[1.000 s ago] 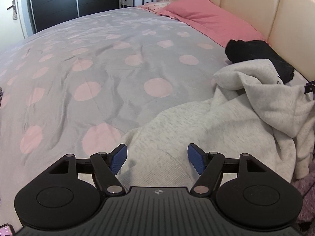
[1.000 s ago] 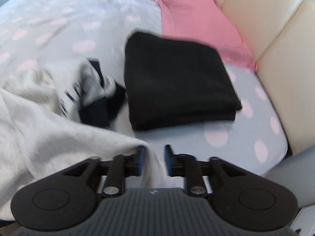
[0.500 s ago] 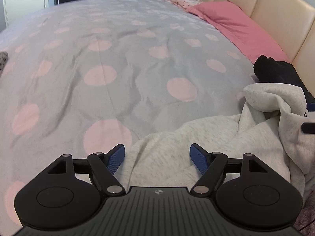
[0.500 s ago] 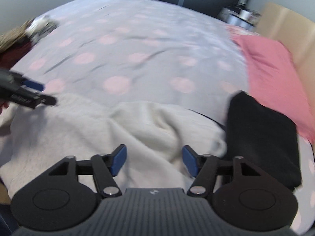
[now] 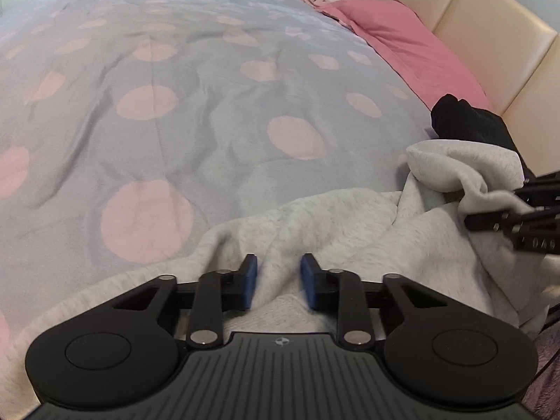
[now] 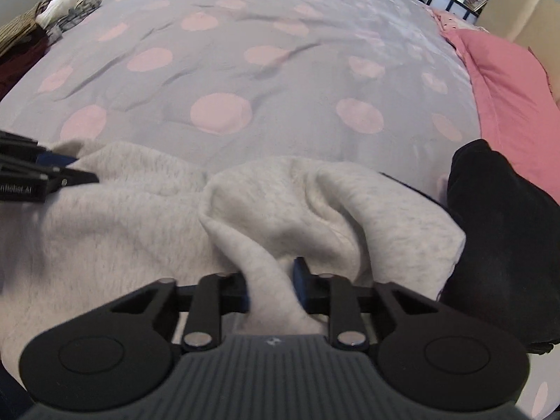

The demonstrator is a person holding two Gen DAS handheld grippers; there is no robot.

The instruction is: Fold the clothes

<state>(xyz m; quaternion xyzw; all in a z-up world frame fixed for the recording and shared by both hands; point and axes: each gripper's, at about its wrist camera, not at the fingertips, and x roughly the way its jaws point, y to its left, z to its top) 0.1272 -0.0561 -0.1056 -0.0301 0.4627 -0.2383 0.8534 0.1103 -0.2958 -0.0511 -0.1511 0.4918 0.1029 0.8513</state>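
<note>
A light grey sweatshirt (image 5: 350, 217) lies crumpled at the near edge of the bed; it also shows in the right wrist view (image 6: 280, 210). My left gripper (image 5: 278, 281) is closed on a ridge of its fabric near the hem. My right gripper (image 6: 271, 288) is closed on a bunched fold of the same sweatshirt. The right gripper shows at the right edge of the left wrist view (image 5: 518, 217), and the left gripper at the left edge of the right wrist view (image 6: 38, 178).
A folded black garment (image 6: 504, 227) lies to the right of the sweatshirt, also in the left wrist view (image 5: 469, 126). A pink pillow (image 5: 409, 49) rests against the beige headboard (image 5: 490, 52). The grey duvet (image 5: 210, 105) with pink dots spreads ahead. Other clothes (image 6: 38, 24) lie far left.
Both grippers have gone from open to closed on the grey sweatshirt. The left one moved forward onto the fabric; the right one dropped onto a fold.
</note>
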